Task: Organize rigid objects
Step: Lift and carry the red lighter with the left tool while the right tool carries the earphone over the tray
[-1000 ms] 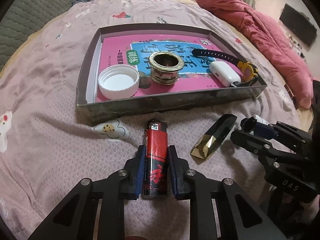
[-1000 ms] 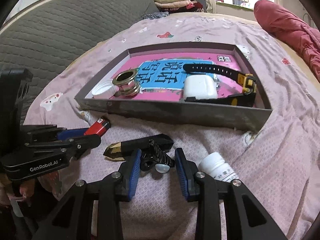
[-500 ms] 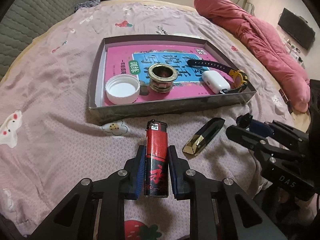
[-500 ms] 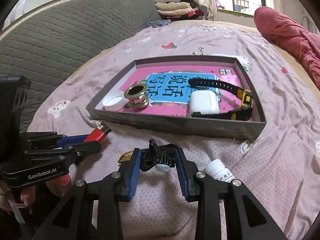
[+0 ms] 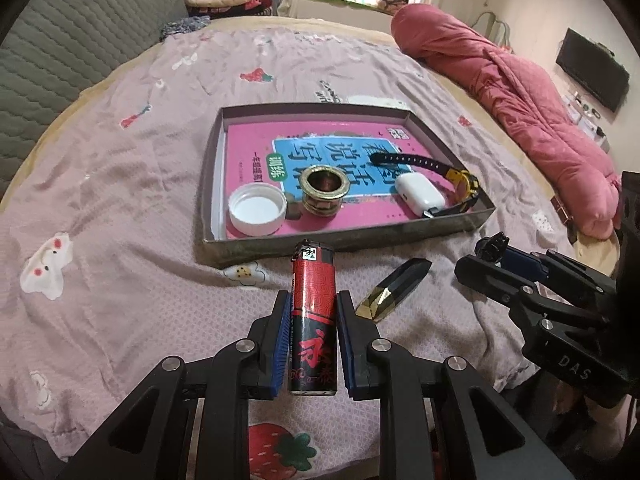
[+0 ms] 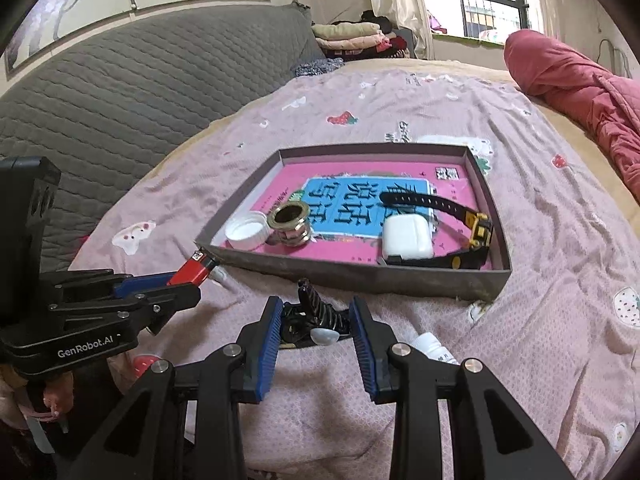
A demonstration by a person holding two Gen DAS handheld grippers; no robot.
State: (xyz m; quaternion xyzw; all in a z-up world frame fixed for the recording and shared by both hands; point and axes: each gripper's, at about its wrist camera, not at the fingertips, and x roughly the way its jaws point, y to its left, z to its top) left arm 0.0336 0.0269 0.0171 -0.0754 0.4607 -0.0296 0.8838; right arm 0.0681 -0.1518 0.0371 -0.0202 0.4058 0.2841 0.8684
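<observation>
My left gripper (image 5: 313, 322) is shut on a red and black lighter (image 5: 313, 312), held above the bed just short of the grey tray (image 5: 344, 242). My right gripper (image 6: 316, 322) is shut on a small black ribbed clip (image 6: 318, 314) with a white tip, also lifted off the sheet. Inside the tray, on a pink book, lie a white cap (image 5: 257, 209), a brass ring fitting (image 5: 322, 188), a white earbud case (image 5: 420, 194) and a black and yellow watch (image 5: 460, 178). A black and gold faceted piece (image 5: 394, 289) lies on the sheet between the grippers.
A white pill bottle (image 6: 434, 348) lies on the sheet just right of my right gripper. A rolled pink quilt (image 5: 516, 92) runs along the bed's right side. A grey padded headboard (image 6: 120, 92) stands at the left, with folded clothes (image 6: 352, 36) beyond.
Both grippers have risen from the sheet with the lighter and the clip in them; the tray and bed now look farther away and lower in both views.
</observation>
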